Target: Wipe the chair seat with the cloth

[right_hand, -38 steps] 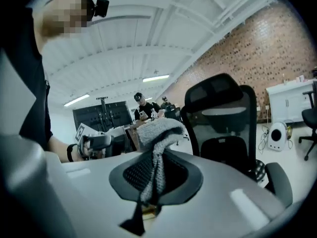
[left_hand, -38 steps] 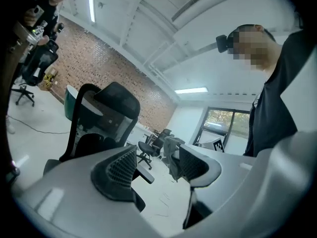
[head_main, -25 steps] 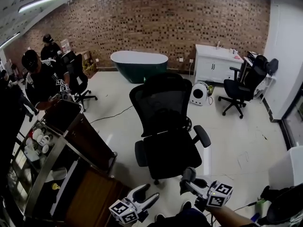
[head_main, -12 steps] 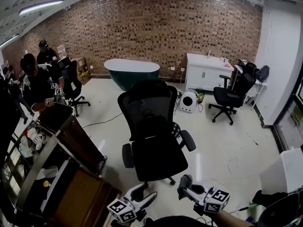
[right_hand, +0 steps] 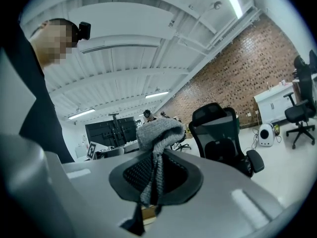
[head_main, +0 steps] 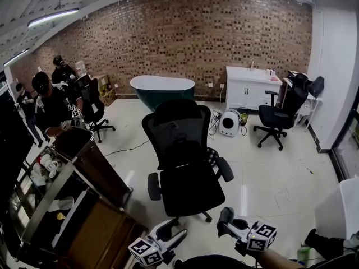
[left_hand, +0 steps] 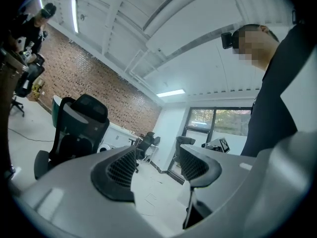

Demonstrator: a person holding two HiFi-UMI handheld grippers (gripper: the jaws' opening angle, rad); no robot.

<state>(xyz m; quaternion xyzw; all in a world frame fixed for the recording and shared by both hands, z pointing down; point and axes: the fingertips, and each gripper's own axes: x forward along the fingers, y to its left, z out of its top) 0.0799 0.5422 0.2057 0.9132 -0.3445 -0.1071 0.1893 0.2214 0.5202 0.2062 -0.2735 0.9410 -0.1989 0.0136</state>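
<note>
**Status: cloth clamped in right jaws, both grippers short of the chair**

1. Right gripper (right_hand: 154,175): the jaws are closed on a grey knitted cloth (right_hand: 157,130). The cloth bunches up above the jaw tips, and a narrow strip of it hangs down between the pads.
2. Left gripper (left_hand: 158,165): the jaws stand wide apart, with nothing between them. Only floor and the distant room show through the gap.
3. Black mesh office chair (head_main: 188,156): it stands upright on the pale floor (head_main: 269,172), directly ahead of the person. Its seat (head_main: 192,190) faces both grippers and is bare.
4. Position: in the head view, both grippers sit at the lower edge, near the front of the seat but apart from it. The cloth does not touch the chair.
5. Surroundings: a wooden cart (head_main: 95,206) stands to the left of the chair. A dark green bathtub (head_main: 162,88) sits against the brick wall behind it.
</note>
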